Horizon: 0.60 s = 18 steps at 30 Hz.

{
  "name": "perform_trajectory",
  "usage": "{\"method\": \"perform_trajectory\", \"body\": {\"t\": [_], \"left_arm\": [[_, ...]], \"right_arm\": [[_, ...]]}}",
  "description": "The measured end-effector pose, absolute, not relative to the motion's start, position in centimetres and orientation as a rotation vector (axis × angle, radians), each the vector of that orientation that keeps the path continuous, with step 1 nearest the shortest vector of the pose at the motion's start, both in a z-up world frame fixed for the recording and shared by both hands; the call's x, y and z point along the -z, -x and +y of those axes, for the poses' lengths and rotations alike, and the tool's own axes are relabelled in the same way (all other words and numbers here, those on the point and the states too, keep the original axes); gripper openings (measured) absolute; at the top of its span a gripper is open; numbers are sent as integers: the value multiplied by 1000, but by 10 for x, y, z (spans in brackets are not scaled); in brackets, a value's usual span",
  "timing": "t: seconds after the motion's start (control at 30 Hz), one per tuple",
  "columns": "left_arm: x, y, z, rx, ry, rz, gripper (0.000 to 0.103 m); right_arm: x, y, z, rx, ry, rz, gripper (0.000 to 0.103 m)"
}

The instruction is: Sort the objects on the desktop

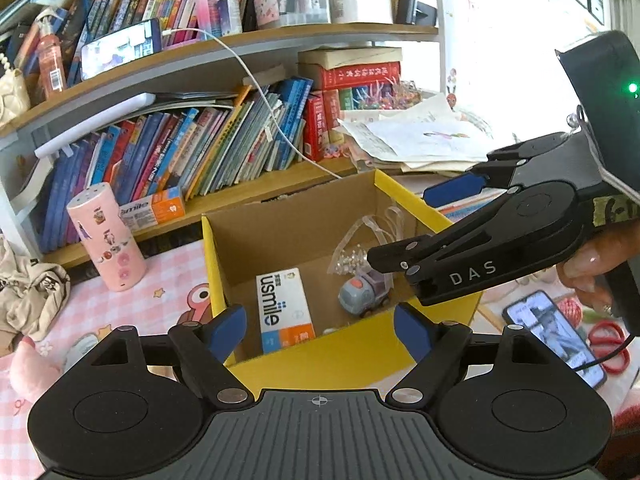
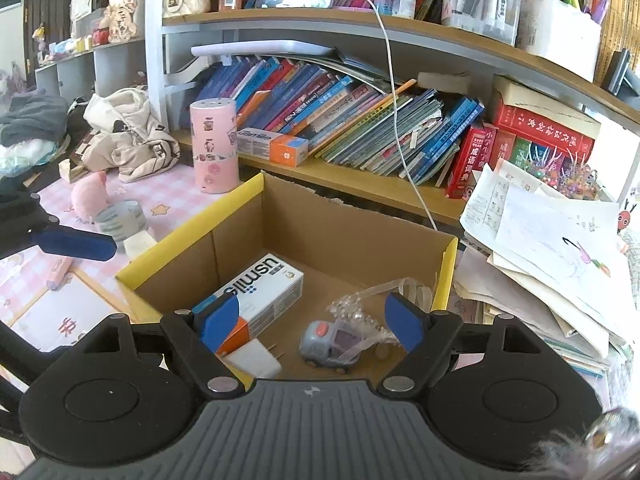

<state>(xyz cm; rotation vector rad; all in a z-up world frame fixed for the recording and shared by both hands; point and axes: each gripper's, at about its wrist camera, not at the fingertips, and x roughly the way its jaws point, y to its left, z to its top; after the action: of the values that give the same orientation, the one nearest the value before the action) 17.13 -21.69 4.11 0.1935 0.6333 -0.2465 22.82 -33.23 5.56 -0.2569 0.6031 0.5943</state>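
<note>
Two claws, left gripper [image 1: 318, 330] and right gripper [image 2: 312, 322], both wide and empty above the cardboard box [image 2: 192, 240]. Inside, the toothpaste box [image 2: 256, 298] lies lengthwise toward the far wall; toy car [image 2: 326, 344] nearer the right claw.

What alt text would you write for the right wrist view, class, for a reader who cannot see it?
An open right gripper hovers, holding nothing, over a yellow-rimmed cardboard box containing a white usmile box, a small grey toy car and a clear plastic bag. Behind stand crowded bookshelves and a pink cylinder; loose papers pile up at right.
</note>
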Motion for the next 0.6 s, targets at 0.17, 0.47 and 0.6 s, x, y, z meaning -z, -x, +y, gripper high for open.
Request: {"method": "perform_trajectory", "body": {"t": [0.17, 0.47, 0.6], "left_arm": [[-40, -157, -212, 264, -192, 625, 83], [-32, -142, -191, 306, -183, 652, 83], [-30, -134, -177, 323, -191, 661, 84]], "right_arm": [[-54, -208, -338, -561, 237, 608, 79], [-42, -171, -336, -460, 189, 657, 79], [-33, -159, -327, -414, 153, 698, 79]]}}
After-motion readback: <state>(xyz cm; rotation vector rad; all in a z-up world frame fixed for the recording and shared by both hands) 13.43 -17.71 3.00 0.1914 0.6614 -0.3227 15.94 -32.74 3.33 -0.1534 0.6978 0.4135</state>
